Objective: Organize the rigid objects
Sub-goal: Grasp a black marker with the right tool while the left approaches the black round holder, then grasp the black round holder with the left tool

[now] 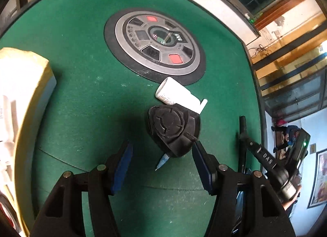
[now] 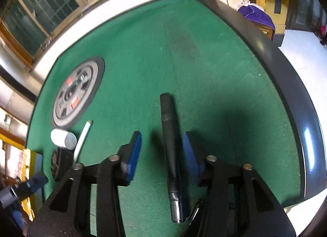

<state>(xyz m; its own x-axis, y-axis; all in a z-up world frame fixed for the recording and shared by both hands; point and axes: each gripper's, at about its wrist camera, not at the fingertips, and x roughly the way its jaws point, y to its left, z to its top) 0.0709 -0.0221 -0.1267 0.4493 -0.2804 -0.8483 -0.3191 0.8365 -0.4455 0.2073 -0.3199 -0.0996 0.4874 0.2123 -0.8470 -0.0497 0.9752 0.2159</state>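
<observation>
Both grippers gape unclenched: the right gripper (image 2: 161,151) straddles a stiff, slick-looking black pen (image 2: 171,151) lying well right of the dial (image 2: 76,92), best pinched mid-barrel, while the left gripper (image 1: 161,159) faces a black cap (image 1: 172,129).

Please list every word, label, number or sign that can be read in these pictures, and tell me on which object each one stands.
"DAS" – white letters on the black body of the right claw, seen from the left wrist view.
Fine print on the white bottle: too small to read.
Markings on the round control panel of the table: too blurred to read.
Print on the yellow box: cut off, unreadable.
</observation>
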